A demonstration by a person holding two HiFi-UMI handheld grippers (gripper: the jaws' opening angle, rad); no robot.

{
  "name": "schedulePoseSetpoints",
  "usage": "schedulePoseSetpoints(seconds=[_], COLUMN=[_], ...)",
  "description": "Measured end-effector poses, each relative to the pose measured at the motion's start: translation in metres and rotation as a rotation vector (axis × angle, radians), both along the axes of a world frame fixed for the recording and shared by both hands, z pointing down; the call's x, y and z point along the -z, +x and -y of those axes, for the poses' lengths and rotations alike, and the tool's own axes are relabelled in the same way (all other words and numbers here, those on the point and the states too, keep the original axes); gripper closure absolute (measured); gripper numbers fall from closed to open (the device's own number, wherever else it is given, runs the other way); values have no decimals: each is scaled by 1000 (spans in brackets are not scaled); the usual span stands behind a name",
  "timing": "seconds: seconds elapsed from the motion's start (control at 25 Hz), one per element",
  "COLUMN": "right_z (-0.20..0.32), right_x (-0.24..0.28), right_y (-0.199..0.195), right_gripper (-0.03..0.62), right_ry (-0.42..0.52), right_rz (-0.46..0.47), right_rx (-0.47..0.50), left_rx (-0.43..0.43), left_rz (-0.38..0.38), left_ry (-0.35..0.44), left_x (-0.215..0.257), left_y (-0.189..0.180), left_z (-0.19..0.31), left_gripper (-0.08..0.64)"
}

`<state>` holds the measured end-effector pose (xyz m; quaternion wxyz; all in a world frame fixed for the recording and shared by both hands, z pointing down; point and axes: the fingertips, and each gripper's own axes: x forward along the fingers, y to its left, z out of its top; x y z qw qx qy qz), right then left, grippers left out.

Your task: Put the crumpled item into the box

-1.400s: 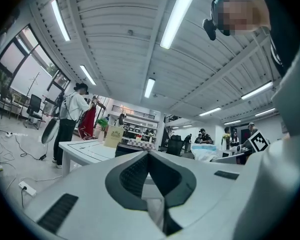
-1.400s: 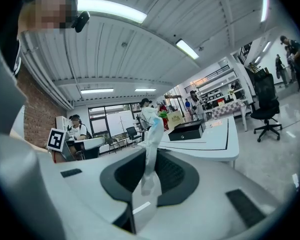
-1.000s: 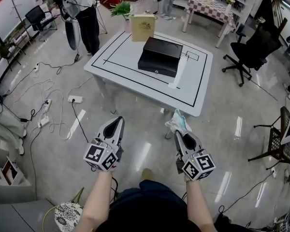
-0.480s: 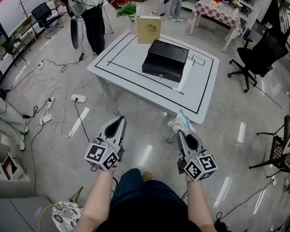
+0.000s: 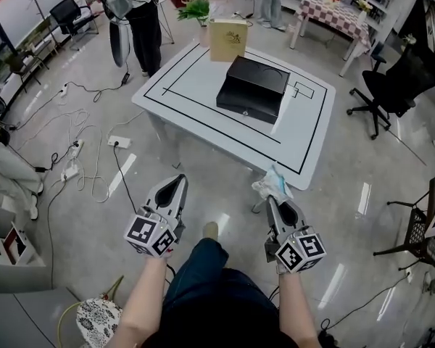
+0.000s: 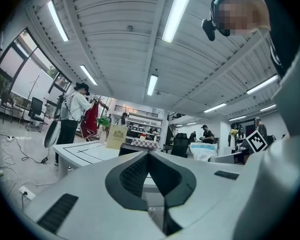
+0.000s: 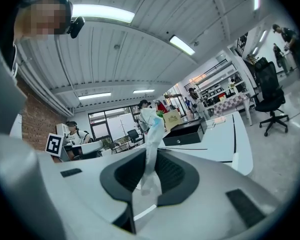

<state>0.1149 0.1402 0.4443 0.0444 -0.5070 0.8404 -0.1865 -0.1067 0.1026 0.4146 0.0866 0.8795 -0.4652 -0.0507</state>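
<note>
White and crumpled, the item [image 5: 271, 183] sticks out past the tips of our right gripper [image 5: 270, 199], whose jaws are pinched tight on it. Our left gripper [image 5: 179, 179] is closed with nothing in it. We hold both above the floor, short of the table [image 5: 188, 93] bearing the black box [image 5: 255, 85].

Bare floor [image 5: 219, 174] ahead — table [image 5: 200, 91] edge near, black box [image 5: 254, 87] mid-table.

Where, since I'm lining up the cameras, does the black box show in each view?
Head view: black box upper middle.
Left gripper view: black box small, left of centre, above the tongs of the left gripper.
Right gripper view: black box right of centre.
Shared landmark: tan bag beside the box.
</note>
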Motion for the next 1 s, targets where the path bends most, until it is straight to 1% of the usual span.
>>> schedulePoseSetpoints(seconds=[0.16, 0.36, 0.6, 0.76, 1.0], right_z=[16, 44, 82, 109, 149], right_x=[-4, -5, 2, 1, 8], right_y=[2, 7, 17, 23, 23], right_gripper=[537, 537, 536, 537, 537], right_ry=[-13, -20, 0, -3, 8], right_rz=[18, 72, 85, 92, 91], right_rx=[-6, -16, -36, -53, -71], left_rx=[-2, 0, -44, -77, -97], left_rz=[13, 11, 6, 5, -4], left_ry=[-16, -28, -33, -29, -32], left_x=[-2, -6, -12, -12, -8], left_y=[2, 4, 22, 34, 36], left_z=[16, 46, 95, 127, 173], left_gripper=[560, 560, 560, 560, 558])
